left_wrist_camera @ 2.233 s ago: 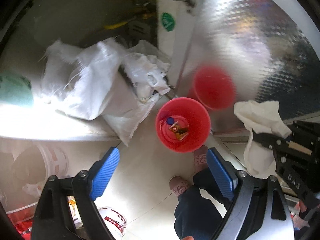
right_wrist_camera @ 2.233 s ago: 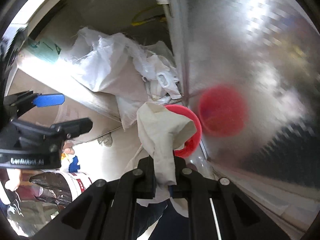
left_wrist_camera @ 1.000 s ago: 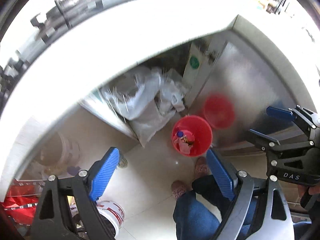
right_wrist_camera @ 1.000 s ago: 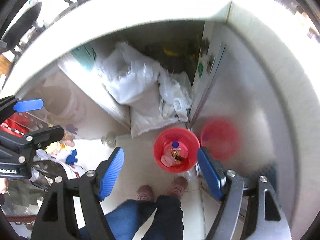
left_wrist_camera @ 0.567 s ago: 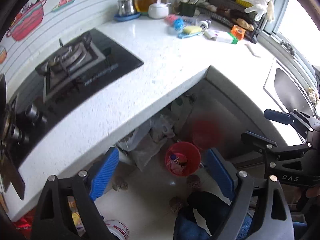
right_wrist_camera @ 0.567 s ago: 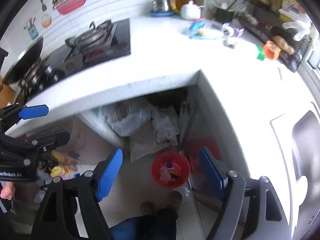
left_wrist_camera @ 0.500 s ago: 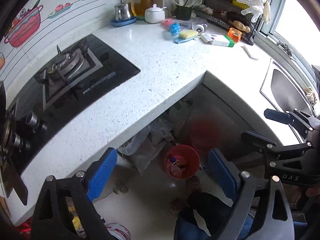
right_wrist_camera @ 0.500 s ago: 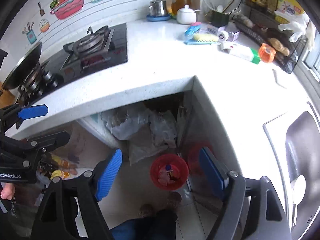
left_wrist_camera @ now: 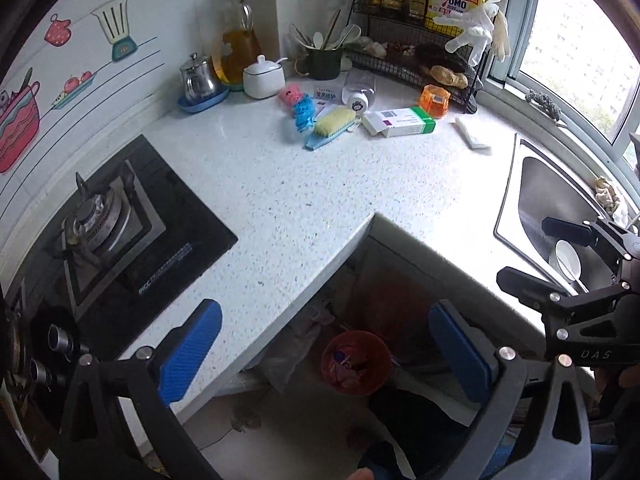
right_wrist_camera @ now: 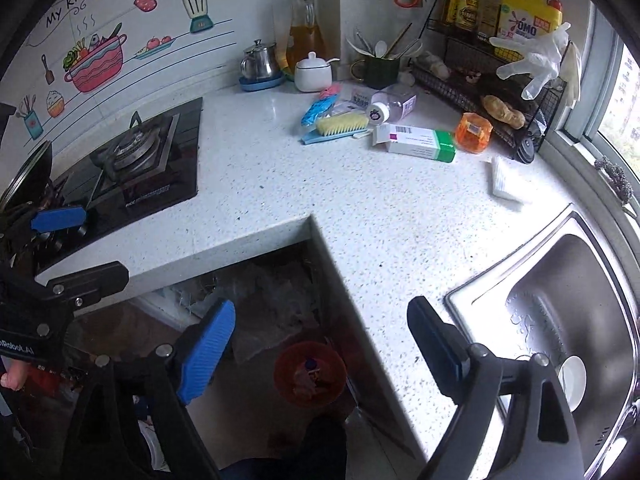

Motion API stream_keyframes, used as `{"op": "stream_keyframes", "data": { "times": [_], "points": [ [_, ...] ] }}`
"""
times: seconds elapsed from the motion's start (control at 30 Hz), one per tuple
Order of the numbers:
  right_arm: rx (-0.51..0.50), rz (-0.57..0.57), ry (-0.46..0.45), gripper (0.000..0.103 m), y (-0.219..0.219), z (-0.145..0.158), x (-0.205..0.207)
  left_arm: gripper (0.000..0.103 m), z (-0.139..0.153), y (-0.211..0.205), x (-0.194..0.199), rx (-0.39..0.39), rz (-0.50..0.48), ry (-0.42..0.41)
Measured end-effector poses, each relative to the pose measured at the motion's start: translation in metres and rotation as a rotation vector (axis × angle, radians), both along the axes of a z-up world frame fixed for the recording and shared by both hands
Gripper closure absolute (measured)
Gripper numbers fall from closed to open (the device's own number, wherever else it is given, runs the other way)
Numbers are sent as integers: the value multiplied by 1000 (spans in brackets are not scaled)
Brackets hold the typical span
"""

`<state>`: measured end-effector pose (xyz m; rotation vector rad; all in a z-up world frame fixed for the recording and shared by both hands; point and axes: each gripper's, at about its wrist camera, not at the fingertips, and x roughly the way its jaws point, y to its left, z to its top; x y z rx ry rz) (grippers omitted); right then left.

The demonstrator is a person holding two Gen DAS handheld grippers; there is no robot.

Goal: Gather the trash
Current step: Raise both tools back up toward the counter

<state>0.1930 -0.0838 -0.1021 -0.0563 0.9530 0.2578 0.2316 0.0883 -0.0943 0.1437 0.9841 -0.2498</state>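
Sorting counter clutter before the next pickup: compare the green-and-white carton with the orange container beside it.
The carton is a long, flat box lying on its side; the orange container is short and squat. The carton is opaque white with a green end; the orange container looks translucent with a label on top. The carton lies nearer the brush; the orange container sits against the wire rack. Both rest on the white counter.

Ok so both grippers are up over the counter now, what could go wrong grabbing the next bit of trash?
1. The medicine box, plastic bottle and scrub brush lie close together, so the open right gripper could knock a neighbour.
2. The bottle lies on its side and may roll if nudged.
3. The red bin sits on the floor under the counter edge, so a drop from here could miss.
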Motion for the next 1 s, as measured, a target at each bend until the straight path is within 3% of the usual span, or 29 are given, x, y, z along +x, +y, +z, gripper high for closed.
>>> {"op": "stream_keyframes", "data": {
  "times": [0.37, 1.0],
  "points": [
    [-5, -84, -14, 1, -53, -1, 64, 0, 6, -58, 87, 24, -105, -12],
    [25, -252, 49, 1, -130, -13, 164, 0, -1, -159, 234, 108, -345, 38]
  ]
}}
